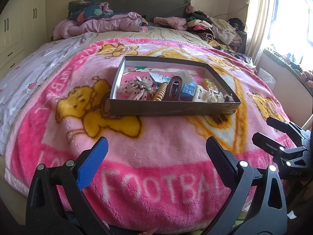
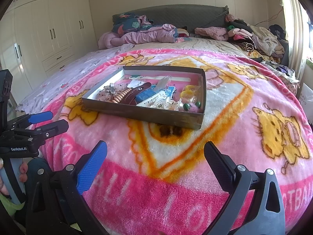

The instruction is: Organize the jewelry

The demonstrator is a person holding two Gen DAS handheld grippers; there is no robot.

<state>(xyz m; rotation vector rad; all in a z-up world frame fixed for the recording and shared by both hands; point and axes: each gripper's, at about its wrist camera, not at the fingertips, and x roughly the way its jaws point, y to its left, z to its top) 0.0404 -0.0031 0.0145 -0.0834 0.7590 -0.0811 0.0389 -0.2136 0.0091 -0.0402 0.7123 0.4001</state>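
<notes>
Both claws, left (image 1: 156, 156) and right (image 2: 155, 156), gaped empty short of the box (image 1: 172, 108) on the bed, its jewelry (image 1: 168, 90) heaped inside (gathered or awaiting sorting, I couldn't tell)

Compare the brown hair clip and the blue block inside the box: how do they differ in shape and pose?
The brown hair clip is a long oval with an open slot; the blue block is compact and squarish. The brown hair clip leans with one end raised over the wooden bead string; the blue block sits low beside it. Both lie near the front wall of the box, untouched by either tool.
</notes>
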